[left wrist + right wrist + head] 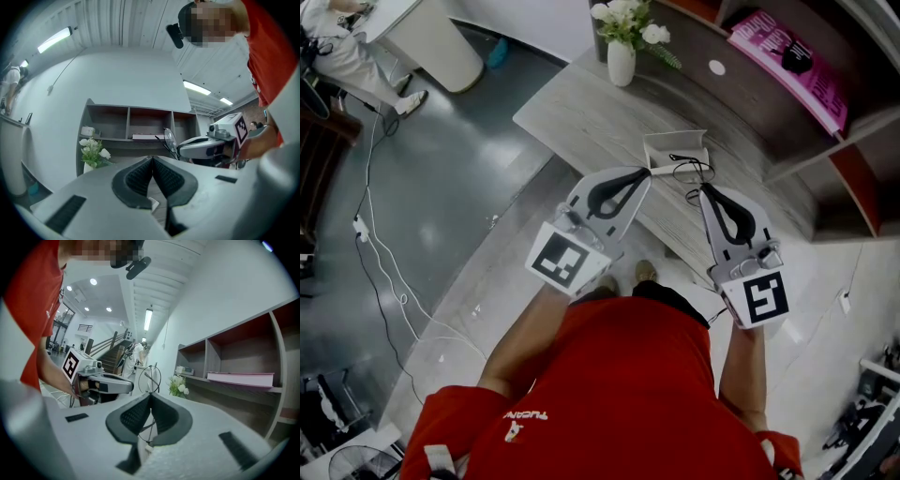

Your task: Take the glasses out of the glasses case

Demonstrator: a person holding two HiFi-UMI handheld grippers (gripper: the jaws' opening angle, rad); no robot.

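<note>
In the head view the white glasses case [675, 148] lies open on the grey wooden table [581, 122]. My left gripper [648, 172] is shut at the case's left edge, and a white bit of the case [154, 203] shows between its pads. My right gripper [703, 187] is shut on the thin black-framed glasses [686, 170], which hang just right of the case. In the right gripper view a round lens [150, 378] stands above the closed jaws [150, 397] and the wire frame runs down between them. The left gripper view shows the glasses [169, 139] at the right gripper's tip.
A white vase of white flowers [621, 54] stands at the table's far end. A pink book [792, 58] lies on the shelf unit at the right. Cables [380, 253] trail over the dark floor on the left, and a person [337, 47] is at the top left.
</note>
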